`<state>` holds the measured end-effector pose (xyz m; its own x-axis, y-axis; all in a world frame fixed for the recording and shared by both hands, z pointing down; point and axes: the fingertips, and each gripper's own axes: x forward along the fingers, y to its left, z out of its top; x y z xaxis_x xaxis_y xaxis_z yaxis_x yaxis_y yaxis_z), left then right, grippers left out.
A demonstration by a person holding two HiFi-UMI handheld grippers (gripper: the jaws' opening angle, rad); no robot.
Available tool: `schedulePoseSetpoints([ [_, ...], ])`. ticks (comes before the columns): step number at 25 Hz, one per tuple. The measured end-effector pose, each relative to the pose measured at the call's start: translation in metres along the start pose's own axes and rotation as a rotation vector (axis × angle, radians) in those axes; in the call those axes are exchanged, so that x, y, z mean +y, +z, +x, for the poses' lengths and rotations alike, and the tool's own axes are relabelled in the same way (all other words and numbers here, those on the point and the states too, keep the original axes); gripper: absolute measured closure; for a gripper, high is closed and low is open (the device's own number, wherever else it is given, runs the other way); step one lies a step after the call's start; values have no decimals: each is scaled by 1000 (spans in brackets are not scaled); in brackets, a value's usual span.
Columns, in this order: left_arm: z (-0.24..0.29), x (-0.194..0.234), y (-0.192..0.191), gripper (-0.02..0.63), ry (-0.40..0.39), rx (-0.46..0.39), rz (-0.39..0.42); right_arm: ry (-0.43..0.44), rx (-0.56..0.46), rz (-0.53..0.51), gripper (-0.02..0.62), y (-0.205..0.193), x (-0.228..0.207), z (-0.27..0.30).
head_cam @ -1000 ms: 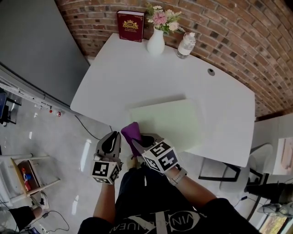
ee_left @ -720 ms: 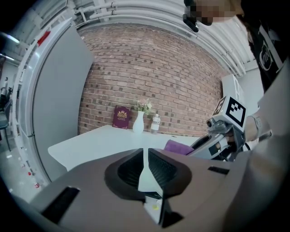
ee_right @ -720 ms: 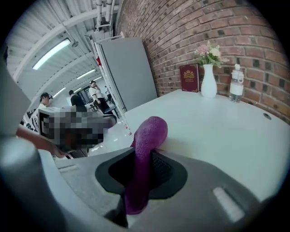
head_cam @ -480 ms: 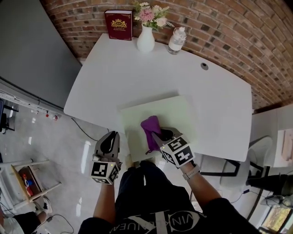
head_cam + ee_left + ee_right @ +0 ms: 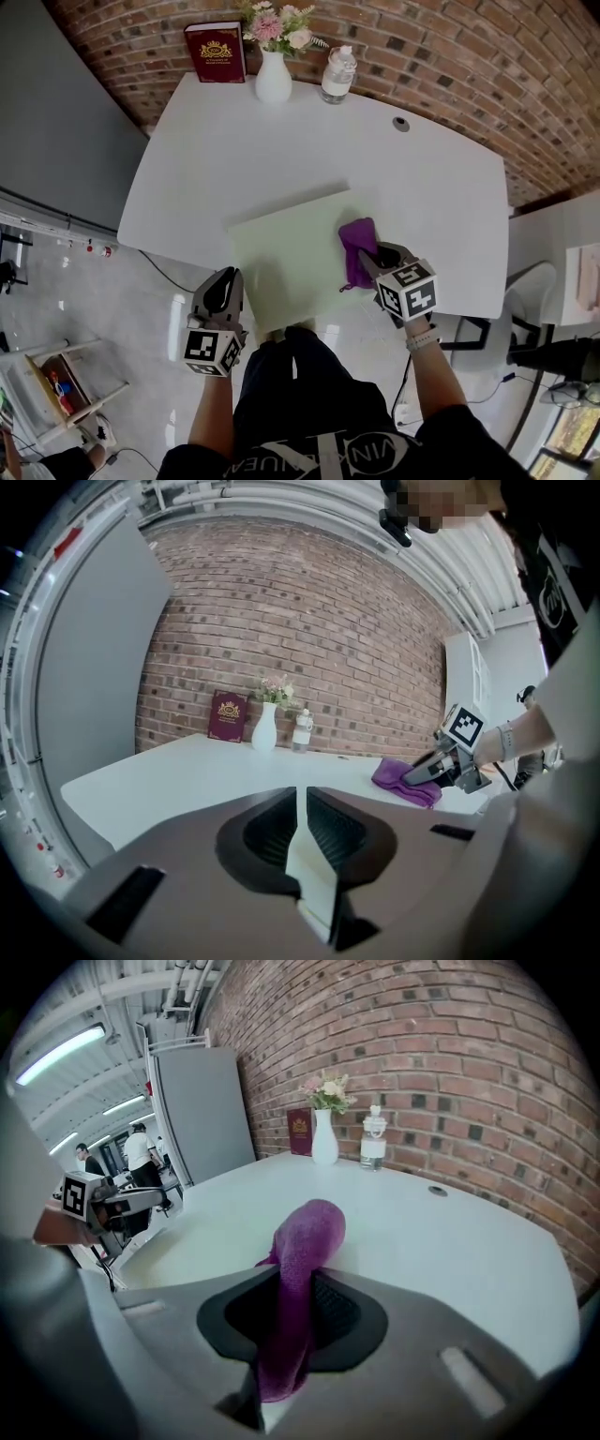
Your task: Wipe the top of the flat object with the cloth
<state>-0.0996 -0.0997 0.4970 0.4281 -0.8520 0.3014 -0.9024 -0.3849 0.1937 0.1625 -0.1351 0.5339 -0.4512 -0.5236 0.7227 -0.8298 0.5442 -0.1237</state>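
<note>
My right tool (image 5: 371, 257) is pinching the purple cloth (image 5: 356, 246). In the right gripper view the fabric stands bunched up between the jaws and spills forward. The cloth rests on the pale green mat (image 5: 281, 248), at the mat's right-hand side, close to its right edge. I judge the wipe is under way rather than finished. The cloth is down on the surface, but nothing on the mat shows a streak or a dirty patch, so I cannot say which parts are already clean. The middle, the left half and the far strip look like what is left to cover.

My left tool (image 5: 225, 277) hangs off the near left corner of the counter (image 5: 281, 141), just beside the mat's left edge. Its jaws are pressed together. I see only a pale sliver at the seam, and nothing I can make out as held.

The mat's near edge lies close to the counter's near edge, right in front of me, so pulling the cloth toward me risks dragging it off the lip. To the right of the mat there is a band of bare counter before the drop. Beyond the mat the counter is wide and bare. The book (image 5: 215, 52), vase (image 5: 273, 80) and bottle (image 5: 337, 75) stand well apart at the far edge, out of a stroke's way.
</note>
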Motion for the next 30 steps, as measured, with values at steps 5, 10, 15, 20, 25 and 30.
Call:
schedulePoseSetpoints([
  [5,3,-5,-1,571,-16,7,5,-29,-4,-9,526,-5,-29,-10],
  [10,0,-5,-3,571,-18,13,6,-169,1,-117,526,-3,-50,-21],
  [15,-8,-1,-6,571,-1,11,4,-259,-110,-169,526,20,-40,-42],
  [20,-16,6,-6,571,13,6,3,-81,-236,-73,526,53,22,-46],
  [25,-26,10,-4,571,43,-10,-5,244,-221,-21,526,59,128,-29],
  [30,-42,10,-9,571,72,-11,-14,470,-120,-47,526,40,218,-8],
])
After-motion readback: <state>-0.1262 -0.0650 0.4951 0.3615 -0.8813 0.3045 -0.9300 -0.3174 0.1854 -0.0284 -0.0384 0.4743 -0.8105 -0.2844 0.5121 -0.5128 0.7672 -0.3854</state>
